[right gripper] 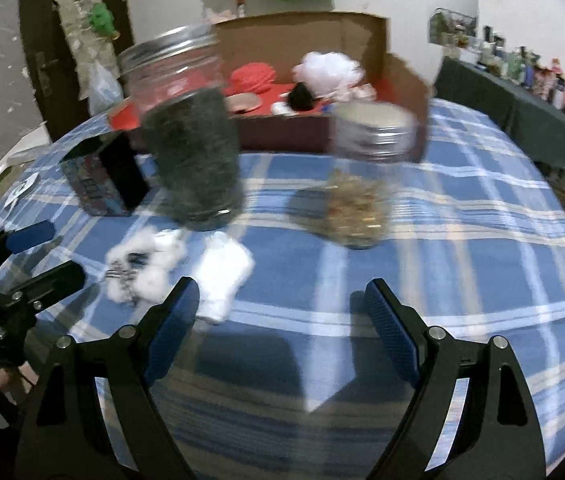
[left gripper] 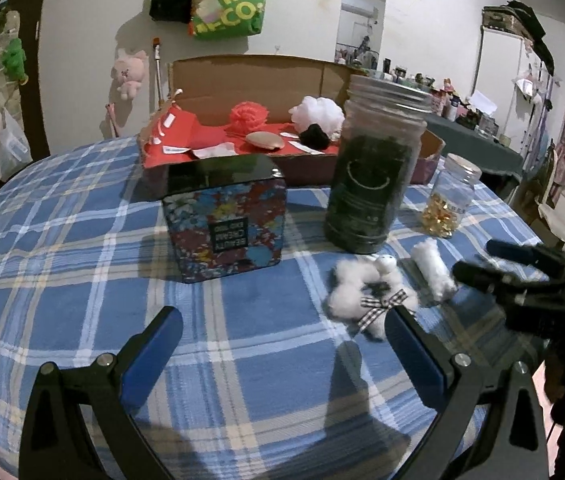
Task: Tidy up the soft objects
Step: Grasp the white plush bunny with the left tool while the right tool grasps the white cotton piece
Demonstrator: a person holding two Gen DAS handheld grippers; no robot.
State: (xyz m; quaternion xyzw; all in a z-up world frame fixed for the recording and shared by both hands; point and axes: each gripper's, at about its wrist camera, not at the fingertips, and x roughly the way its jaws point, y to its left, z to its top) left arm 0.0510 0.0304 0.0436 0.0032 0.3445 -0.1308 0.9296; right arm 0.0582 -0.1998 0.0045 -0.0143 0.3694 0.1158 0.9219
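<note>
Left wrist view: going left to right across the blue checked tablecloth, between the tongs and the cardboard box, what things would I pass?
Flowered tin box → tall jar of dark leaves → small clear jar of golden capsules. In front of the jars, also left to right: fluffy white toy with a checked bow → white cotton roll.

My right gripper (right gripper: pixel 278 292) hangs with jaws spread wide above the table (right gripper: pixel 462 264), nothing between them. A white roll (right gripper: pixel 224 276) lies just beside its left finger (right gripper: pixel 180 308), near the fluffy white toy (right gripper: pixel 142 264).
</note>
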